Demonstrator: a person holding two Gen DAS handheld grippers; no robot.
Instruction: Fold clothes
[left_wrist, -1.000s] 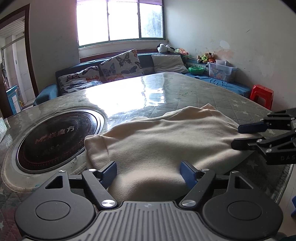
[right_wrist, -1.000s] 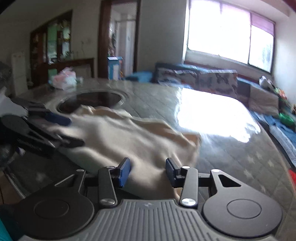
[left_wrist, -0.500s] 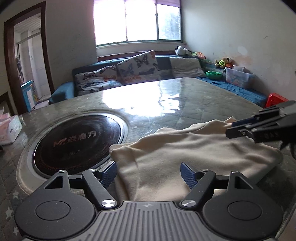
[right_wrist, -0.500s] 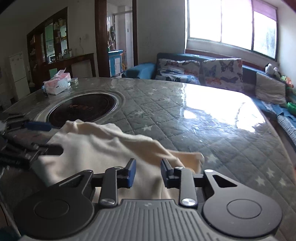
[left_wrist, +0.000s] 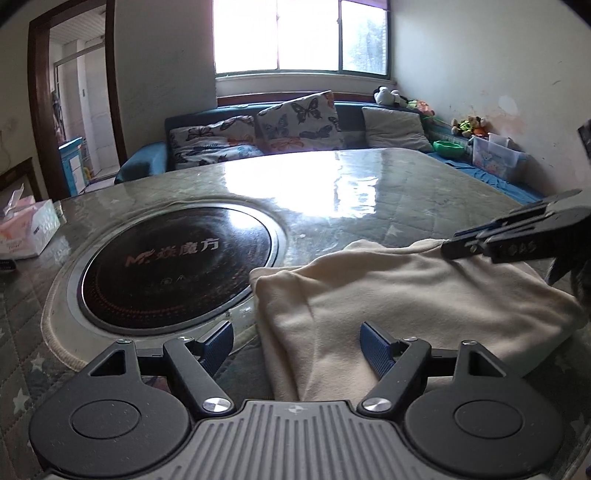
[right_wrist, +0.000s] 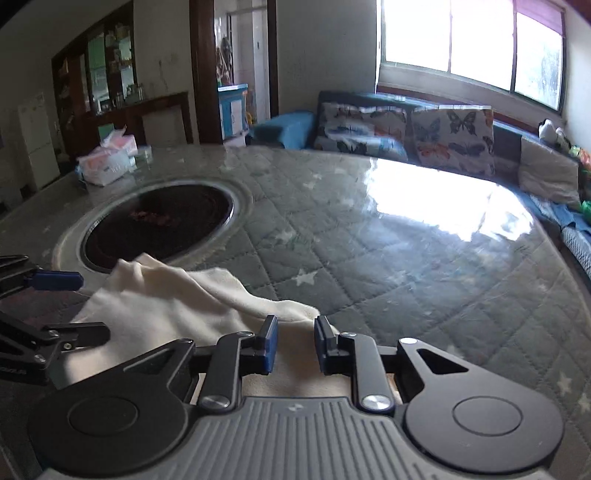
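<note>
A cream garment (left_wrist: 406, 295) lies folded on the quilted table, near its front edge. It also shows in the right wrist view (right_wrist: 173, 306). My left gripper (left_wrist: 297, 341) is open, its blue pads astride the garment's near left corner, not pinching it. My right gripper (right_wrist: 293, 343) is part open just above the garment's right edge, with cloth under the gap. In the left wrist view the right gripper (left_wrist: 454, 242) comes in from the right at the garment's far right corner. The left gripper's fingers (right_wrist: 55, 280) show at the left of the right wrist view.
A round black induction hob (left_wrist: 177, 266) is set into the table left of the garment. A tissue box (left_wrist: 29, 229) stands at the table's far left. A sofa with butterfly cushions (left_wrist: 295, 122) lies beyond the table. A glossy cover reflects the window.
Both grippers have drawn back toward the near edge and turned left. The garment is now more compact and lies nearer the hob. The right gripper's jaws have narrowed.
</note>
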